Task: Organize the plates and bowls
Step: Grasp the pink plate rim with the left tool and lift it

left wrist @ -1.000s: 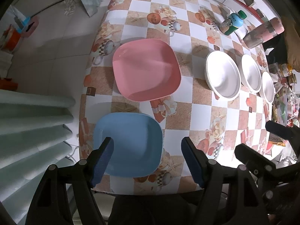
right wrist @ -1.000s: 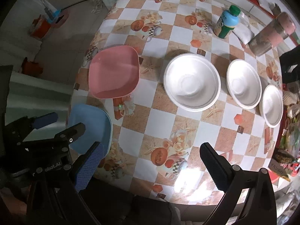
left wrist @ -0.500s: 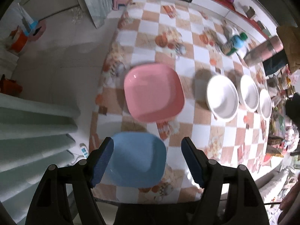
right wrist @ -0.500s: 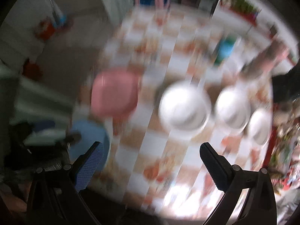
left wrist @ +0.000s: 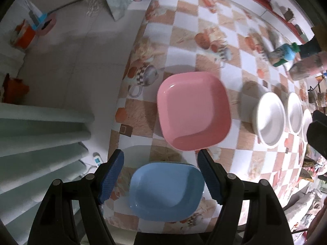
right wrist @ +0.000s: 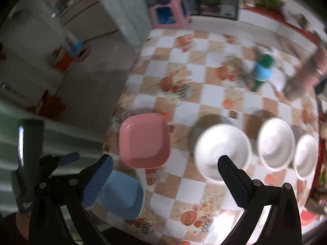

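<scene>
So both grippers were up above the bench (left wrist: 184, 30) with nothing in them. The left gripper (left wrist: 160, 176) pointed straight down with its jaws spread wide, roughly over the blue plate (left wrist: 166, 189) at the near left corner, clearly not touching it. The right gripper (right wrist: 165, 180) had its jaws wide apart too, empty, above the patch between the plates and the bowls.

Layout: the pink plate (left wrist: 194, 110) sat just beyond the blue one, apart from it. To the right of that, three white bowls in a row: the big bowl (right wrist: 222, 149), the middle bowl (right wrist: 276, 143) and the small bowl (right wrist: 306, 155), close together but not nested. A blue-capped bottle (right wrist: 262, 73) stood farther back.

Nothing looked stacked yet, so I'd say the job was barely begun.

What worried me: the blue plate sat really close to the near left edge, and the plates are low and slick-looking. Jaws coming down on a rim off-centre could push it off the bench rather than catch it. Also, the right-wrist view was blurry, so judging the bowl rims from there was shaky.
</scene>
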{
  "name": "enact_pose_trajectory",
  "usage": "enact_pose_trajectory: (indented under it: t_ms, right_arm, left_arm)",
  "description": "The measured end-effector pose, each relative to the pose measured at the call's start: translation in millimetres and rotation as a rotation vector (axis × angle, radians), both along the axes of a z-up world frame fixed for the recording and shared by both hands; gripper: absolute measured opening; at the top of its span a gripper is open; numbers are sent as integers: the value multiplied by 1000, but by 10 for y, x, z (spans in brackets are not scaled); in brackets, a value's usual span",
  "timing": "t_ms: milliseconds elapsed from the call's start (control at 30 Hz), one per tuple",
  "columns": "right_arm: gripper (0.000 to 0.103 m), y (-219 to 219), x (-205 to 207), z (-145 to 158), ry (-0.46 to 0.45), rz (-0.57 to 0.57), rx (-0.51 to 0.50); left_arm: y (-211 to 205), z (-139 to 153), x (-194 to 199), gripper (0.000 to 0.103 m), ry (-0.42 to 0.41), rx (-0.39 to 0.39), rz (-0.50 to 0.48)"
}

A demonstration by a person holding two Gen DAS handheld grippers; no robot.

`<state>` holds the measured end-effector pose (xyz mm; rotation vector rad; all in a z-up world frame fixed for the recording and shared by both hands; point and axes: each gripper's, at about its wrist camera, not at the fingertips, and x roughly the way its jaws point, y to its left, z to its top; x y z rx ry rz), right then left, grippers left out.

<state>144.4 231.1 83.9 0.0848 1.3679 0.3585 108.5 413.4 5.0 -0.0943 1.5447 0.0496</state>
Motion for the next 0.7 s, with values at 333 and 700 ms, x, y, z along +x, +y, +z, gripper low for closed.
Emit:
enact_pose_trajectory:
  t_ms: [333, 700]
  right_arm:
    - [103, 380, 395, -673, 101, 88, -54]
    - [72, 501, 685, -1362, 249, 108, -116]
  left_arm:
    - [163, -514, 149, 78, 77, 5, 34]
    - [202, -825, 298, 77, 115, -7, 31]
